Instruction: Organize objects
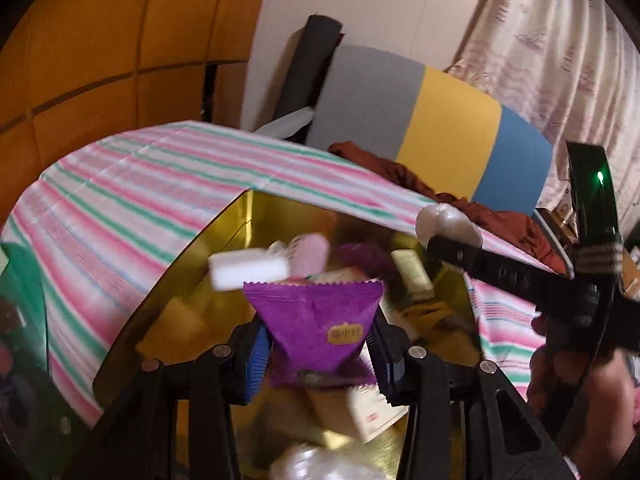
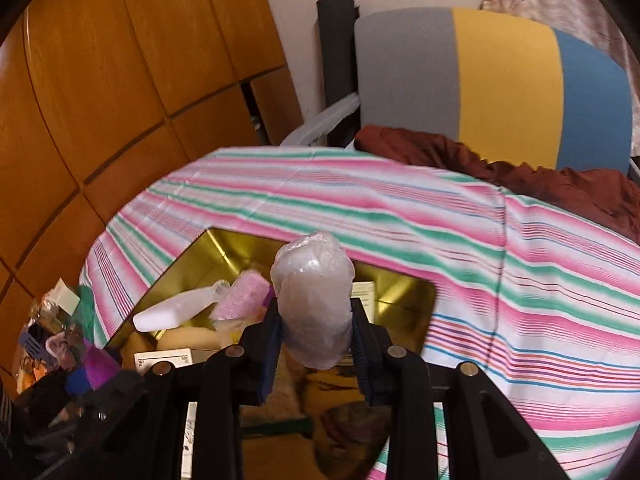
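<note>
The tabletop [image 2: 440, 216], covered in a pink, green and white striped cloth, carries a gold tin box [image 2: 208, 248] with its top open, and most of the sorting looks done. Lying inside the box already are a white bar [image 2: 168, 314], a pink wrapped piece [image 2: 244, 294], a small printed carton [image 2: 164, 358] and other packets too blurred to name.

Two items are not yet in. The left hand-held gripper [image 1: 316, 344] pinches a purple snack packet [image 1: 316, 328] between its blue pads, held over the near part of the box. The right hand-held gripper [image 2: 316, 332] is clamped on a clear-wrapped whitish lump [image 2: 312, 304], also above the box.

At the left edge of the right wrist view sits a small heap of loose oddments [image 2: 52, 340], probably more things waiting to be packed, though that corner is murky. Judging by this, both held items need releasing into the box, then the heap follows.
</note>
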`<state>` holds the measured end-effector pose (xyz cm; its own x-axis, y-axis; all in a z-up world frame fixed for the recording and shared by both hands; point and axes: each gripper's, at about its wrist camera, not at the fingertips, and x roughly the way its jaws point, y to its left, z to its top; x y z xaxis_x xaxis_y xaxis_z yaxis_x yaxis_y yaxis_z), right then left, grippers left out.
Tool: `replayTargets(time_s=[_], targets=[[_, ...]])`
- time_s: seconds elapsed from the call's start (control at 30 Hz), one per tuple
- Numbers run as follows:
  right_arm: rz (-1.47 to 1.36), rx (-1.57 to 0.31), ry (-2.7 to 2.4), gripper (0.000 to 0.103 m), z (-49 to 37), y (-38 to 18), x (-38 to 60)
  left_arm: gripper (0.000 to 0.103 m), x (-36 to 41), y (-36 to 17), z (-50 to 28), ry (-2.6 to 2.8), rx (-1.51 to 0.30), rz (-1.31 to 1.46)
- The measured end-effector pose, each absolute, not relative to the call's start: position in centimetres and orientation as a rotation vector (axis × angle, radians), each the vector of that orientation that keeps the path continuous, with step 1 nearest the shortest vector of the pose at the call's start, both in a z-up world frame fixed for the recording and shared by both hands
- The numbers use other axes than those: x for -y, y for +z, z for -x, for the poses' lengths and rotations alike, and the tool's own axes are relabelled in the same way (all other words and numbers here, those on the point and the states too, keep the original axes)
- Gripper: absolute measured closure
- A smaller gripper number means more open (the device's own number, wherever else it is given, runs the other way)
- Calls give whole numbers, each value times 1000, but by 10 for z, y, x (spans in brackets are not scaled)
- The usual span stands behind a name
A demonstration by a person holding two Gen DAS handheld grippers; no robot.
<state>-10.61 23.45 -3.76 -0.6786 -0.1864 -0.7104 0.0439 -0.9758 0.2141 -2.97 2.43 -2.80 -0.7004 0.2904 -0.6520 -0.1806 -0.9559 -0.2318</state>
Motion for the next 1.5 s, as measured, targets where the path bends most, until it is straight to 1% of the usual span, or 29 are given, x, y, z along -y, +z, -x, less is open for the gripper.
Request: replayTargets(time_s=[0.17, 0.33, 0.4, 0.47, 0.5, 0.57, 0.73, 0.87, 0.97, 1.03, 1.13, 1.2, 1.23, 1.27, 1.33, 1.4, 1.5], targets=[[-1289, 270, -2715, 72, 114, -52, -228, 58, -11, -39, 33, 2680, 249, 1091], [-1353, 363, -2662, 71, 117, -66, -233, 58, -7, -40, 31, 2680, 251, 1084], [-1355, 390, -2658, 68, 117, -66, -232, 58, -4, -40, 29, 2679, 267, 1083], [-1355, 403, -2672, 62, 115, -64, -233, 58, -2, -39, 24, 2680, 269, 1079], [-1347, 405, -2673, 61, 114, -63, -233, 58, 0, -39, 23, 2681, 275, 1078], [-1316, 399, -2689, 57, 110, -57, -232, 58, 3, -39, 21, 2676, 285, 1082], [-1261, 409, -2712, 56, 100, -46, -229, 58, 7, -37, 17, 2674, 285, 1091], [-1252, 400, -2723, 56, 94, -41, -224, 58, 6, -33, 12, 2678, 270, 1086], [-1278, 339, -2746, 56, 89, -40, -217, 58, 5, -33, 8, 2688, 240, 1084], [-1280, 309, -2758, 56, 86, -39, -213, 58, 4, -39, 7, 2689, 219, 1105], [-1272, 272, -2764, 56, 83, -38, -208, 57, 3, -50, 9, 2685, 234, 1156], [-1275, 247, -2765, 55, 81, -37, -205, 43, 4, -54, 11, 2673, 254, 1182], [-1269, 230, -2764, 55, 80, -35, -202, 24, 4, -54, 11, 2680, 255, 1184], [-1265, 221, -2764, 55, 79, -34, -201, 8, 4, -54, 11, 2696, 242, 1190], [-1254, 185, -2771, 54, 77, -31, -197, 1, 4, -50, 8, 2727, 221, 1177], [-1240, 166, -2779, 54, 74, -28, -194, 0, 6, -43, 5, 2757, 222, 1156], [-1229, 159, -2803, 53, 69, -25, -193, 0, 8, -33, 6, 2838, 178, 1192]])
